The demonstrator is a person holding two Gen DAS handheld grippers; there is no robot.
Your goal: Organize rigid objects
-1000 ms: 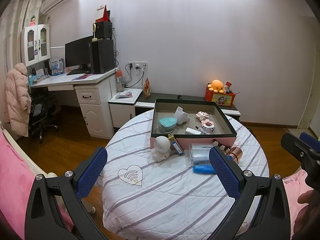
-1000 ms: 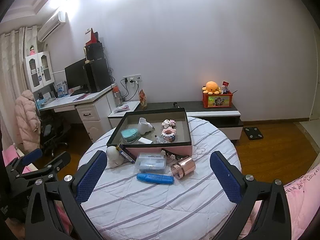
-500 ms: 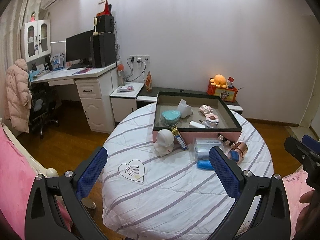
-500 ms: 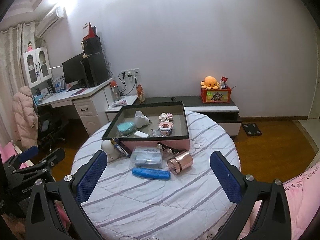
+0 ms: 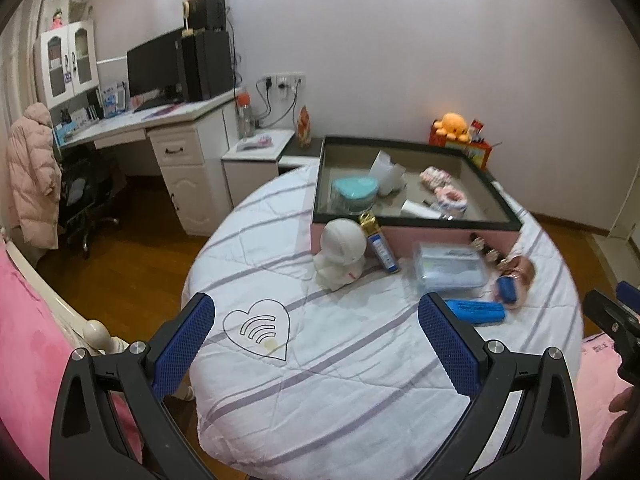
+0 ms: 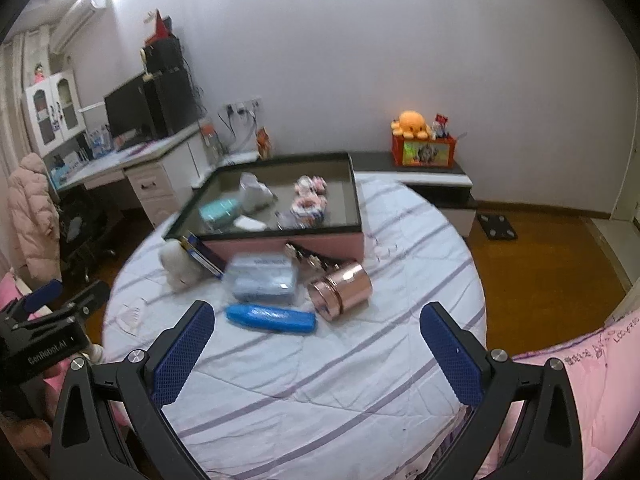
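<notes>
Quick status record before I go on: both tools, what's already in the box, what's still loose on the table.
left tool: open, holding nothing, above the near part of the table
right tool: open, holding nothing, facing the loose items
box: pink sides, dark rim, open top, at the far side of the table
in box: teal heart-shaped case, white piece, two pink-and-white items, small white item
loose in front of box: white figurine, clear plastic case, blue bar, rose-gold canister lying on its side

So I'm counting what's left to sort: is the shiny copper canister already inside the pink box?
No, the shiny copper canister lies on its side on the striped cloth, outside the pink box.
</notes>
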